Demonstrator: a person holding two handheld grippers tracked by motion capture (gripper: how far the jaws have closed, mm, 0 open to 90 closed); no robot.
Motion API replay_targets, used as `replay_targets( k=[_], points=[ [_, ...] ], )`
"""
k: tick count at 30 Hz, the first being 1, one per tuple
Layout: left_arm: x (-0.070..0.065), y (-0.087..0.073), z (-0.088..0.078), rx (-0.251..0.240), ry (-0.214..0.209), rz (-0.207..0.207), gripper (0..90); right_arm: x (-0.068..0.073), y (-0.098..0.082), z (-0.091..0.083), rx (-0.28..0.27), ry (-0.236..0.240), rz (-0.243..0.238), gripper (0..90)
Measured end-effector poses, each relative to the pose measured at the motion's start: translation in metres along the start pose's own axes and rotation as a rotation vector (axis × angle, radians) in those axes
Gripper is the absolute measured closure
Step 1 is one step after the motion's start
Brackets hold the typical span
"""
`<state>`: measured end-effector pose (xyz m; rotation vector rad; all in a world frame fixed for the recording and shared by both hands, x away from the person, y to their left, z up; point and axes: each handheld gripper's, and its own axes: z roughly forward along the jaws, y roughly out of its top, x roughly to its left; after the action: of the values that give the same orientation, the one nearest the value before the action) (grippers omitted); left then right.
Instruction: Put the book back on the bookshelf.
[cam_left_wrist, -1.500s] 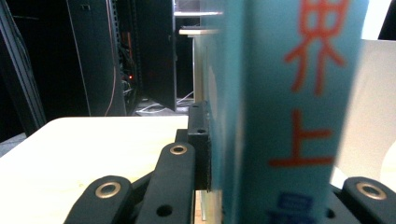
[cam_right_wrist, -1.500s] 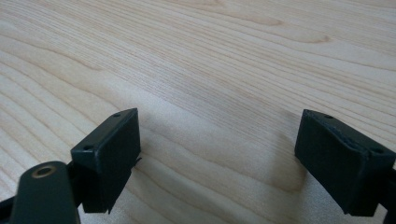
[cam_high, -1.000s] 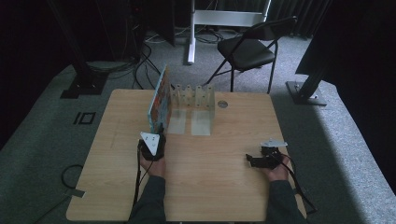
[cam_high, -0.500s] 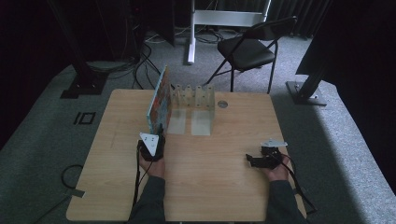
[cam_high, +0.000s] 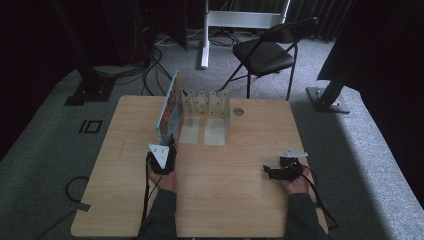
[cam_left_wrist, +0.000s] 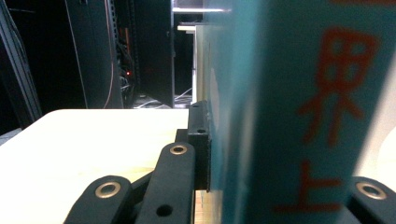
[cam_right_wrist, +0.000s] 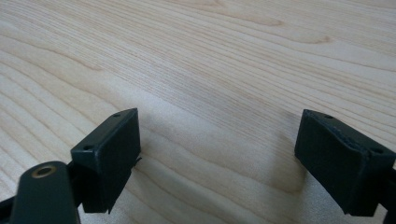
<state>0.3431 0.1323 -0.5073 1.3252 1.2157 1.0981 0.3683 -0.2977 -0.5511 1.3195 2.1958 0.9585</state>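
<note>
A thin book with a teal spine and red characters (cam_left_wrist: 299, 116) stands upright on the wooden table (cam_high: 225, 200), at the left end of a clear plastic rack (cam_high: 207, 107). In the high view its colourful cover (cam_high: 169, 105) faces left. My left gripper (cam_high: 169, 142) is shut on the book's near lower edge, and one black pad (cam_left_wrist: 201, 140) presses flat on the cover. My right gripper (cam_high: 267, 172) rests low over the table at the right, pointing left. Its jaws (cam_right_wrist: 219, 149) stand wide open over bare wood with nothing between them.
A small round grommet (cam_high: 238, 112) sits in the tabletop right of the rack. Behind the table are a black folding chair (cam_high: 265, 52), a white stand (cam_high: 205, 30) and dark equipment legs on grey carpet. Cables trail off the table's left front.
</note>
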Motion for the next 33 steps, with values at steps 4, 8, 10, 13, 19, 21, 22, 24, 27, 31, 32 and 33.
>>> replay_targets(
  k=[4, 8, 10, 13, 19, 21, 22, 24, 27, 31, 32, 33],
  points=[
    [0.001, -0.001, 0.0, 0.0, -0.004, -0.001, 81.0, 0.0, 0.0, 0.0, 0.0, 0.0, 0.0, 14.0],
    [0.002, -0.002, -0.001, 0.005, -0.011, 0.001, 81.0, 0.0, 0.0, 0.0, 0.0, 0.0, 0.0, 14.0],
    [0.003, -0.003, -0.002, 0.008, -0.014, 0.0, 80.9, 0.0, 0.0, 0.0, 0.0, 0.0, 0.001, 14.0],
    [0.005, -0.004, -0.002, 0.013, -0.015, 0.0, 80.9, 0.0, 0.0, 0.0, 0.0, 0.0, 0.0, 14.0],
    [0.007, -0.005, -0.002, 0.024, -0.025, 0.007, 80.8, 0.0, 0.0, 0.0, 0.0, 0.0, 0.0, 14.0],
    [0.007, -0.006, -0.002, 0.024, -0.028, 0.01, 80.8, 0.0, 0.0, 0.0, 0.001, 0.0, -0.001, 14.0],
    [0.007, -0.006, -0.003, 0.025, -0.028, 0.011, 80.8, 0.0, 0.0, 0.0, 0.001, 0.0, -0.001, 14.0],
    [0.007, -0.006, -0.003, 0.025, -0.03, 0.011, 80.7, 0.0, 0.0, 0.0, 0.001, 0.0, -0.001, 14.0],
    [0.008, -0.006, -0.003, 0.028, -0.033, 0.009, 80.7, 0.0, 0.0, 0.0, 0.001, 0.0, -0.001, 14.0],
    [0.011, -0.006, -0.003, 0.025, -0.038, -0.004, 80.5, 0.0, 0.0, 0.0, 0.001, 0.0, -0.001, 14.0],
    [0.011, -0.006, -0.003, 0.025, -0.038, -0.004, 80.4, 0.0, 0.0, 0.0, 0.0, 0.0, -0.001, 14.0],
    [0.012, -0.006, -0.003, 0.026, -0.04, -0.004, 80.2, 0.0, 0.0, 0.0, 0.001, 0.0, -0.001, 14.0]
  ],
)
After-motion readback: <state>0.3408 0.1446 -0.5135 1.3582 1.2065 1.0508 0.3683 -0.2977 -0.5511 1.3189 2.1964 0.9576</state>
